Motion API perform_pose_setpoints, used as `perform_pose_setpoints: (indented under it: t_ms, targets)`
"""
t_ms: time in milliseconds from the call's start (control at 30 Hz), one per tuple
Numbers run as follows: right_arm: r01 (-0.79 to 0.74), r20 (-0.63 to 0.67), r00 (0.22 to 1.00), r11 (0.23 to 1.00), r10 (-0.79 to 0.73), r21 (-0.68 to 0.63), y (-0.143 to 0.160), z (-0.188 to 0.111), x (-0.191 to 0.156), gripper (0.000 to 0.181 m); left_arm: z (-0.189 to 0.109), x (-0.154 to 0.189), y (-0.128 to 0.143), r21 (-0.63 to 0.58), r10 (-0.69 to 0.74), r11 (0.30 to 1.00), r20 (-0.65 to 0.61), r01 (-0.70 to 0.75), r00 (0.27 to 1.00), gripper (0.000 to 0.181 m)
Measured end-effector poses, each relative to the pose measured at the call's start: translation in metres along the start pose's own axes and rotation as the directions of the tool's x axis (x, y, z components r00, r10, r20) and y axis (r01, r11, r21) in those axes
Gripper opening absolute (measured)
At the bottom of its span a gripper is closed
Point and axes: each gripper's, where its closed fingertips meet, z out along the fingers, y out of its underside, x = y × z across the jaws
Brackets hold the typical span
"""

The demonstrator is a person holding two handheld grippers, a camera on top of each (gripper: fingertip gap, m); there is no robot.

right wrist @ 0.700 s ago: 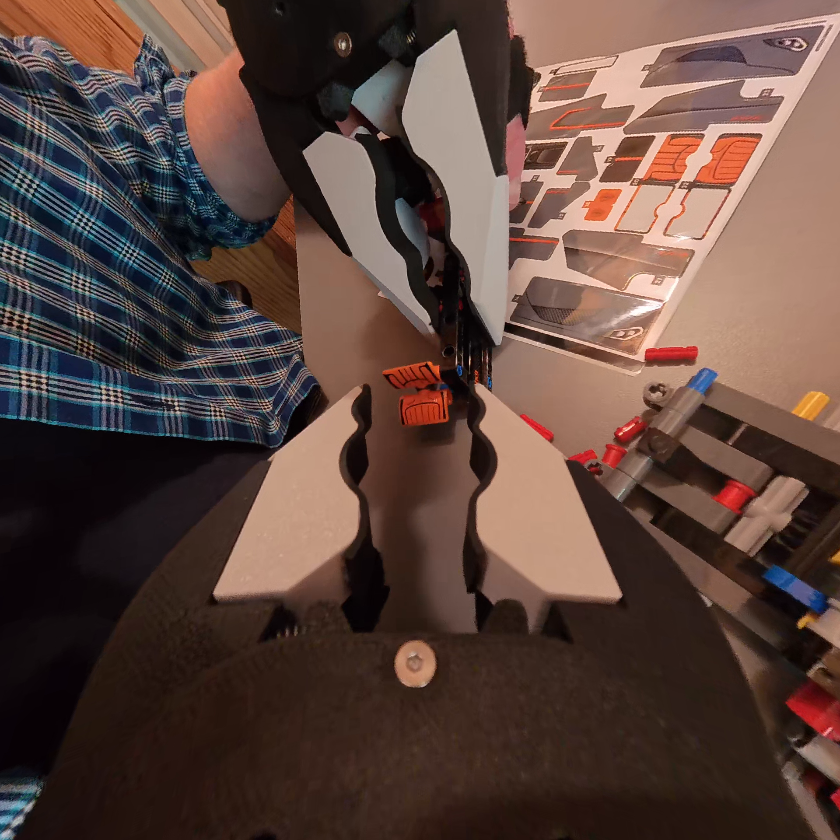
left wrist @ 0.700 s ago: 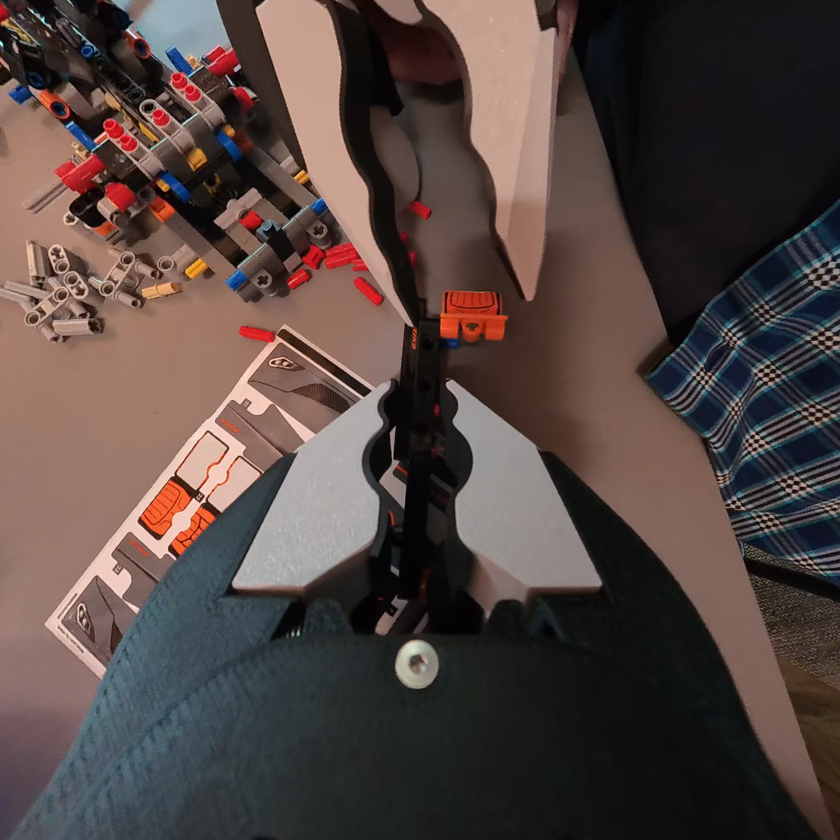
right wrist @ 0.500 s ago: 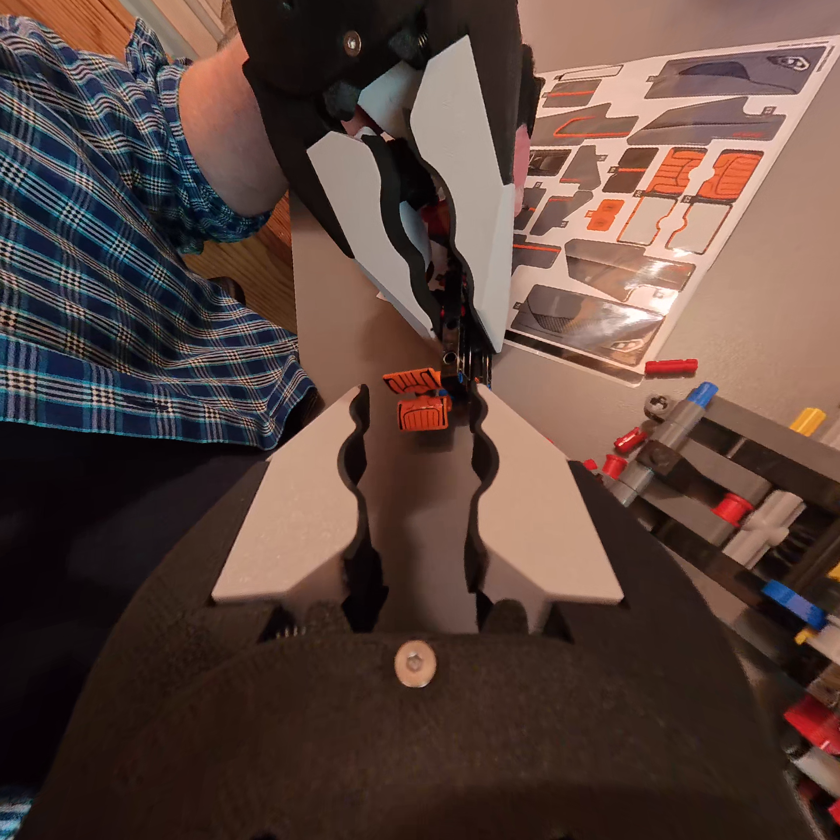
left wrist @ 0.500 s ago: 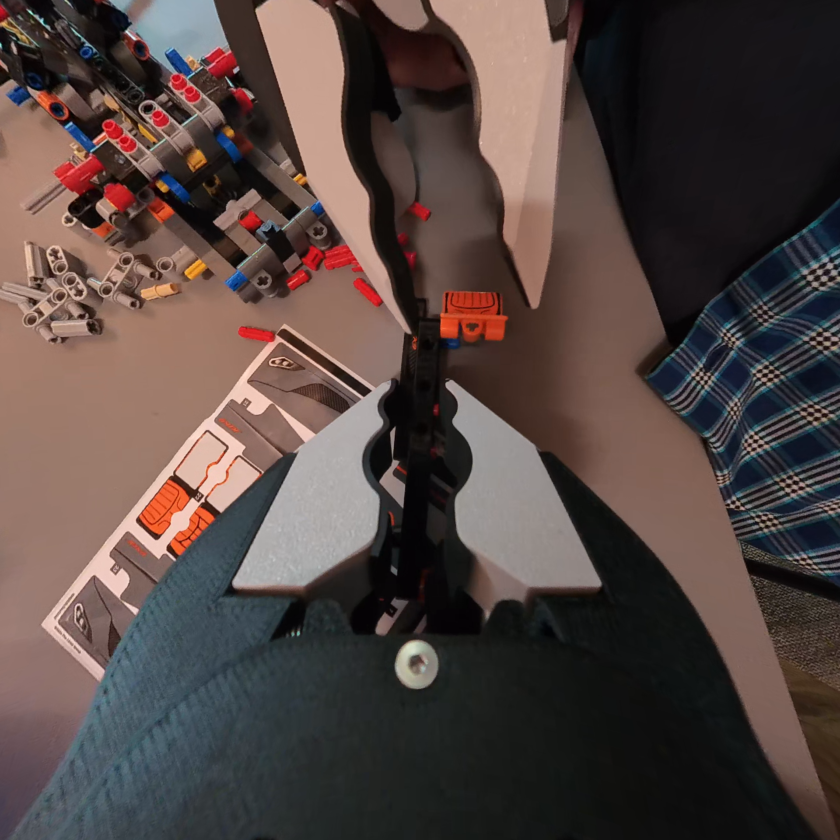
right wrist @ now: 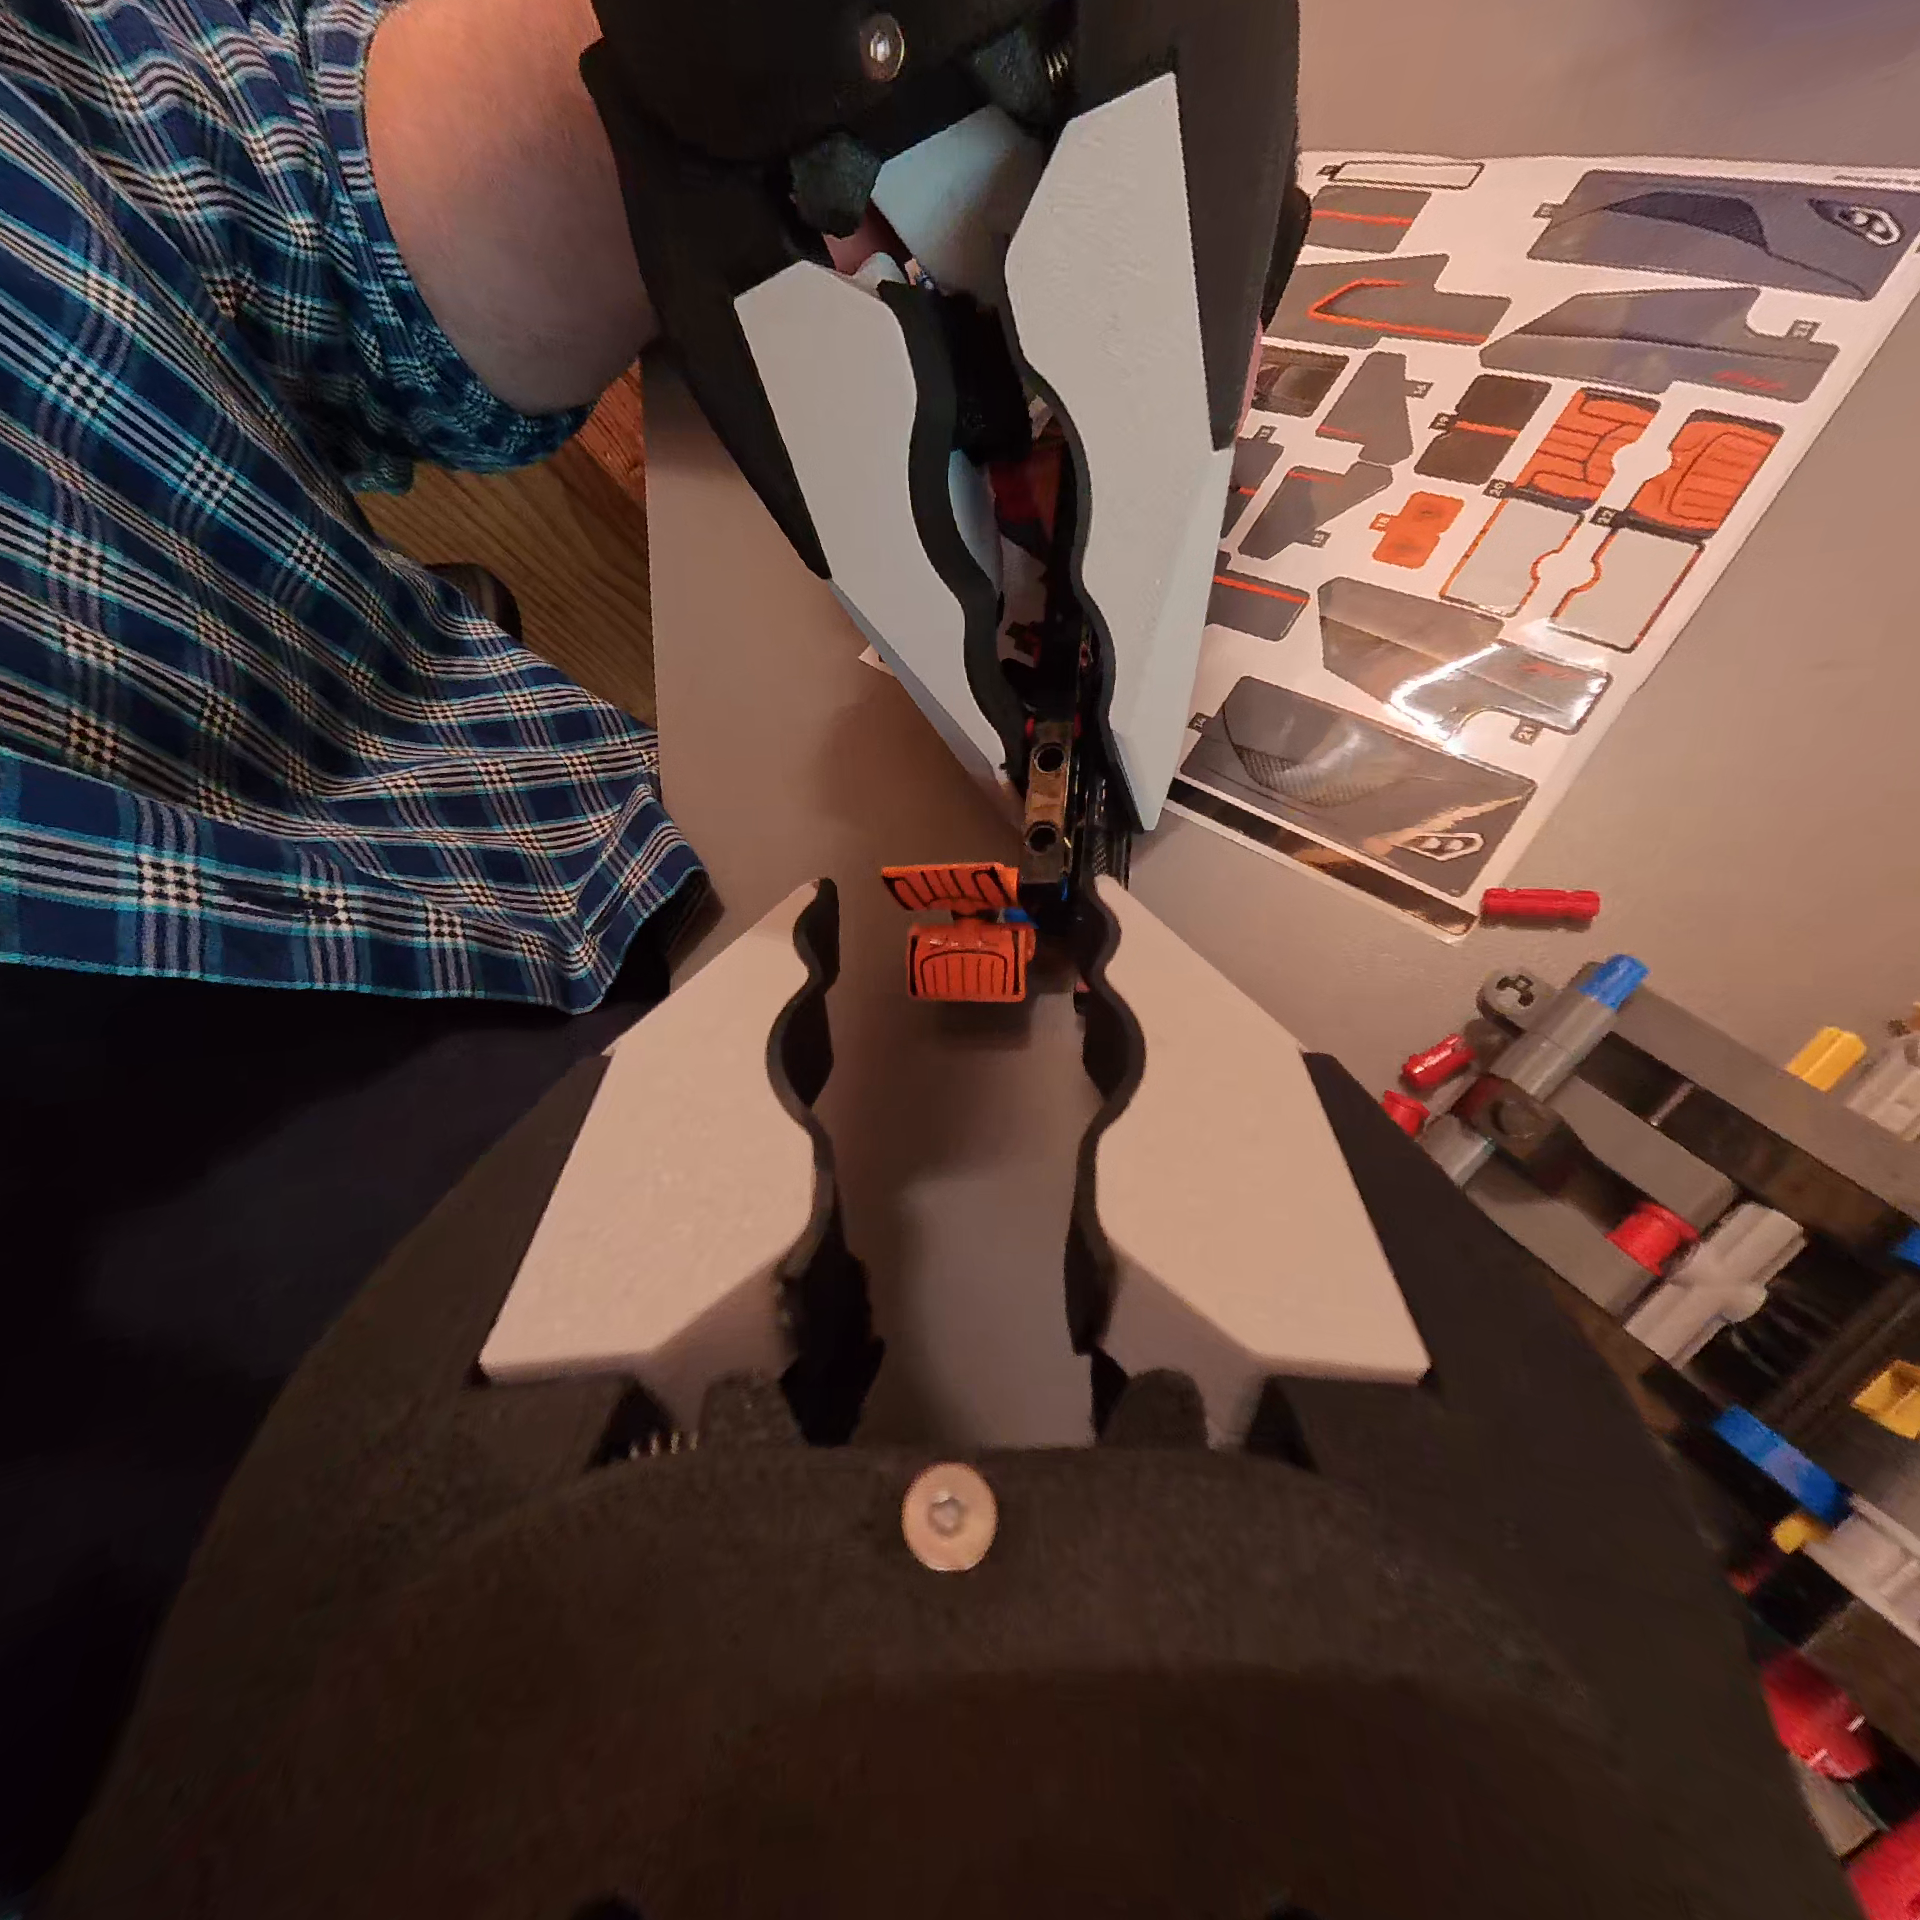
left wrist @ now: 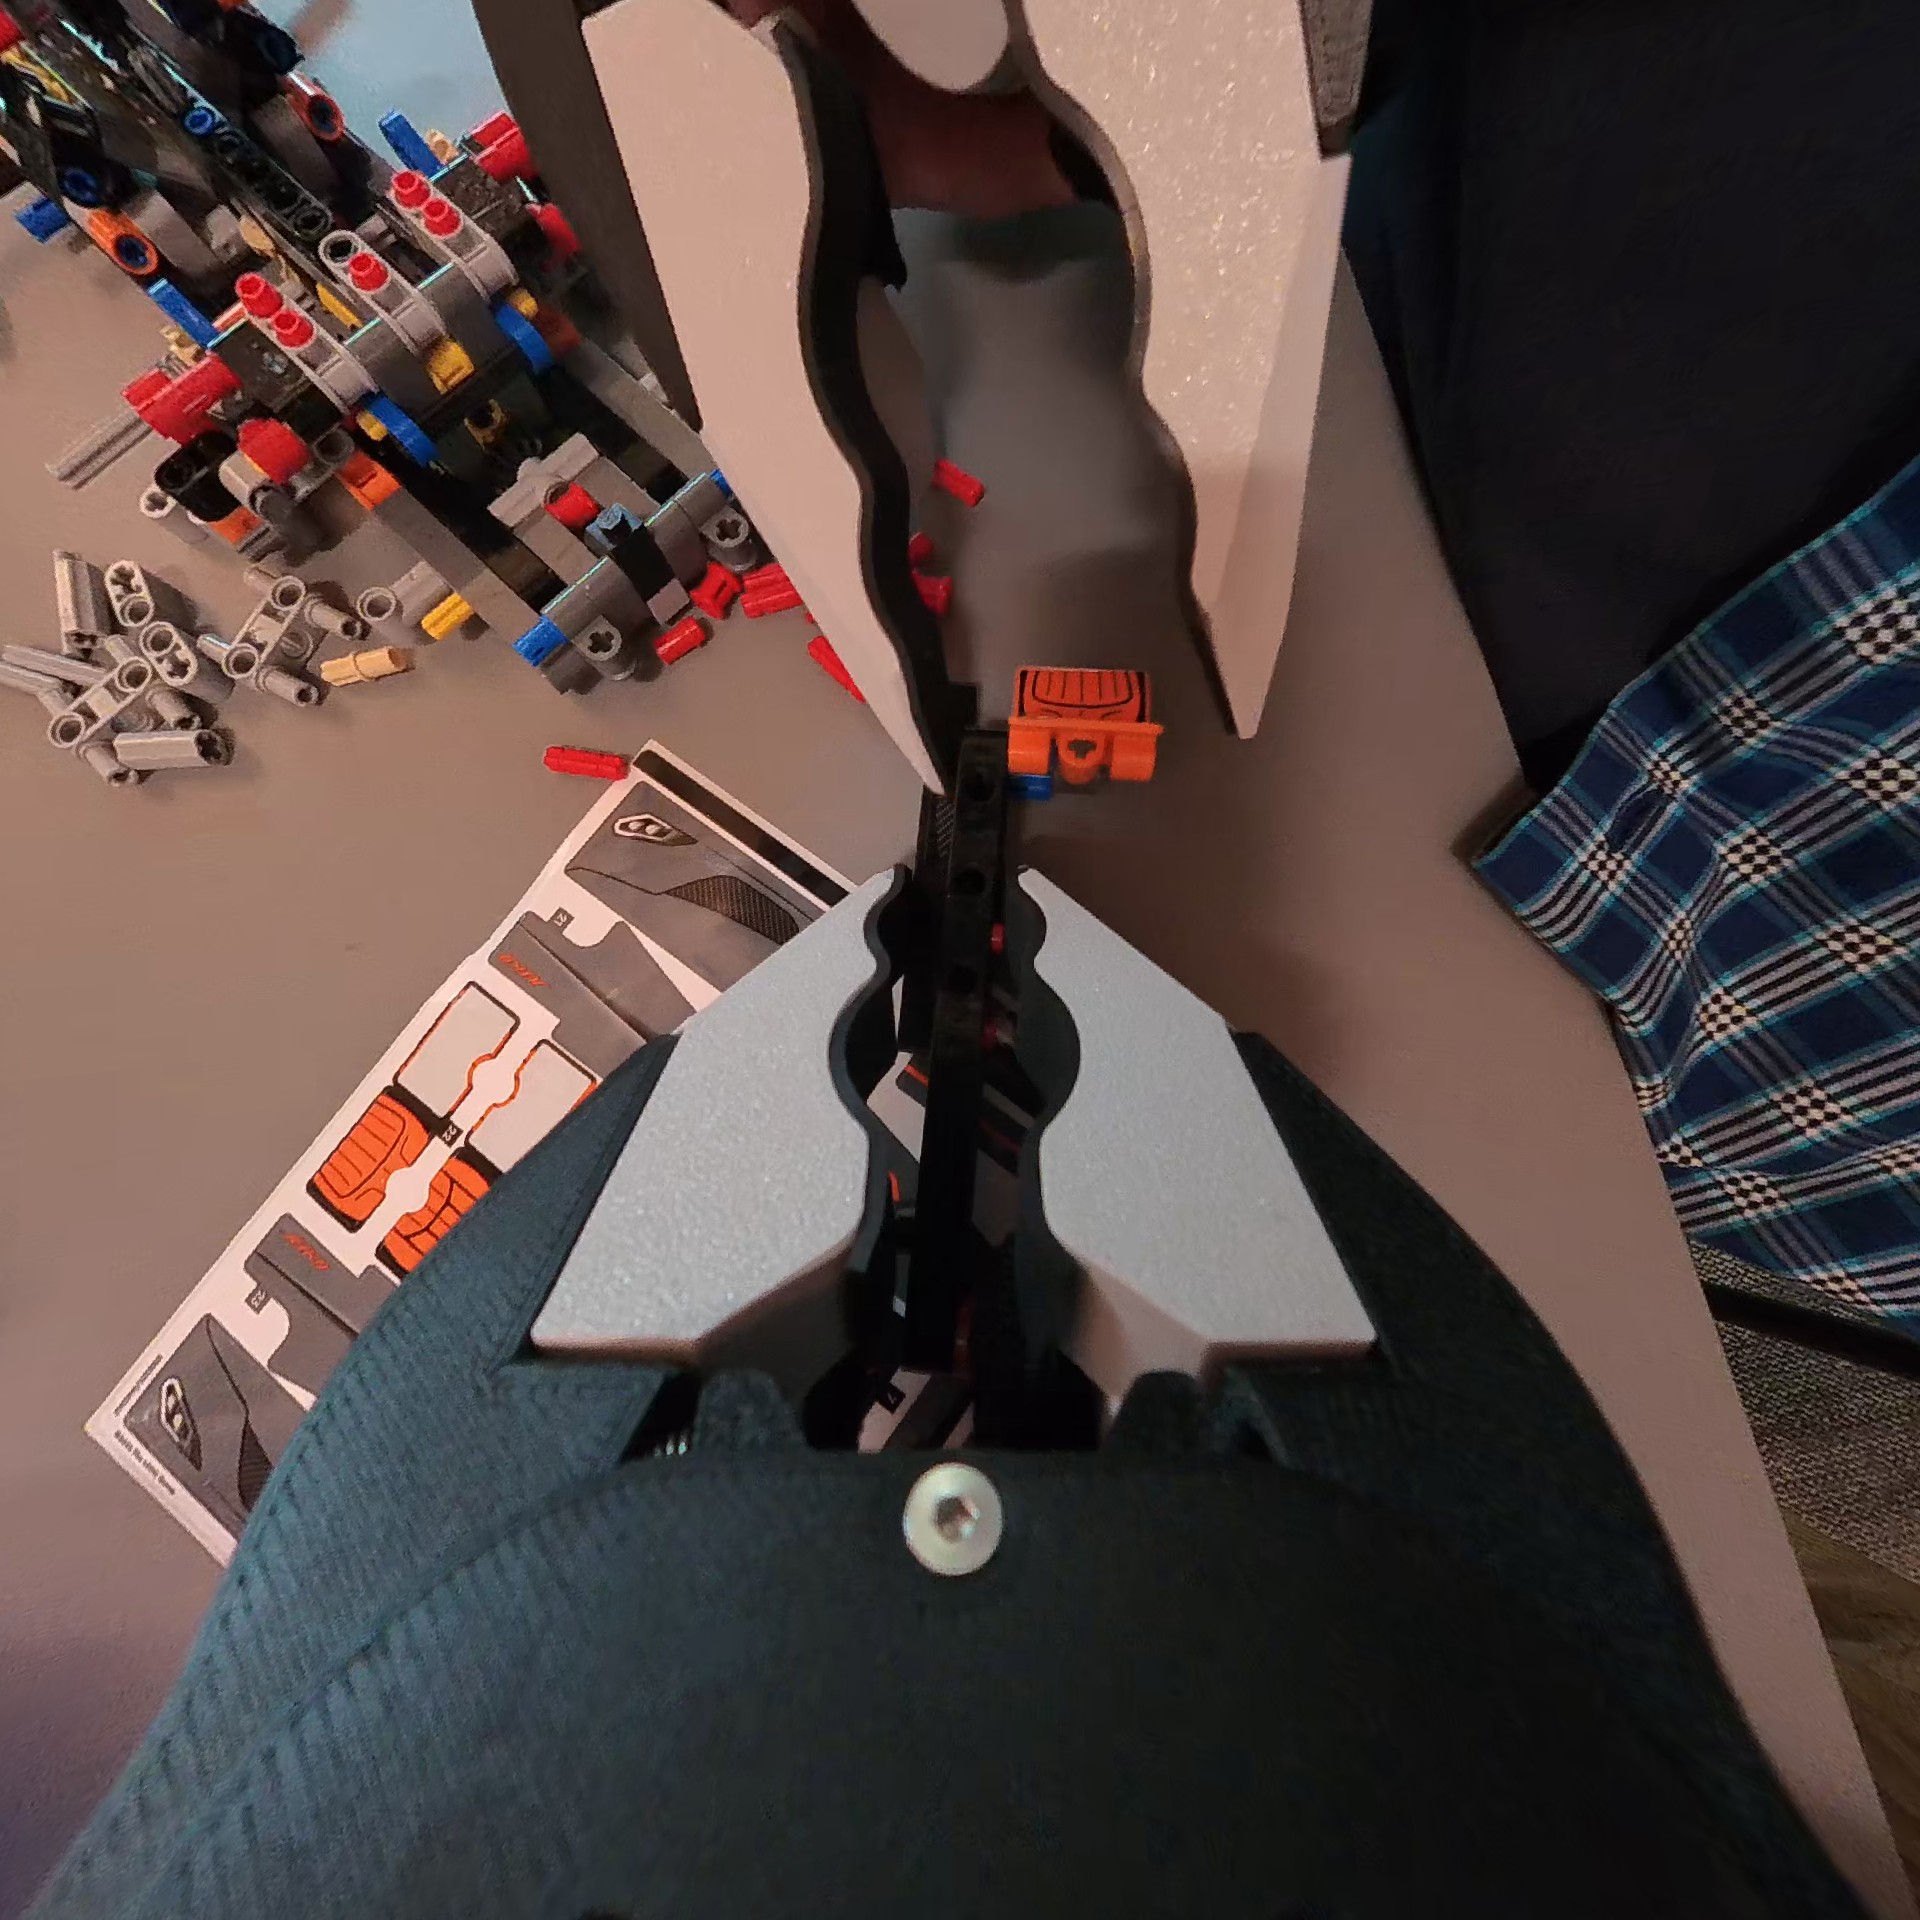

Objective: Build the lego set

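My left gripper is shut on a black lego beam assembly and holds it above the table. An orange seat piece sits at the beam's far end, joined by a small blue pin. My right gripper comes in from the top of the left wrist view, open, with its fingertips on either side of the seat. In the right wrist view my right gripper is open and the orange seat lies just between its tips. The left gripper faces it, shut on the black beam.
A sticker sheet lies flat on the grey table; it also shows in the right wrist view. A large part-built lego model stands behind it. Loose grey connectors and red pins lie around. A person's plaid shirt is at the table edge.
My right gripper has edged forward, so the orange seat sits a little deeper between its open fingertips. My left gripper has kept its hold on the black beam.
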Motion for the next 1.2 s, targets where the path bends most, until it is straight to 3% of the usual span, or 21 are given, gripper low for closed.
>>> perform_pose_setpoints:
  t_ms: [867, 1200]
  targets:
    - [0.046, 0.04, 0.998, 0.999, -0.045, -0.024, -0.006, 0.009, -0.002, 0.048, 0.0, 0.0, 0.0, 0.006, -0.007, 1.0, -0.009, 0.007, 1.0, 0.017]
    - [0.018, 0.017, 1.0, 0.999, -0.017, -0.048, 0.01, -0.009, -0.001, 0.04, 0.0, 0.0, 0.001, 0.008, -0.01, 1.0, -0.009, 0.01, 1.0, 0.017]
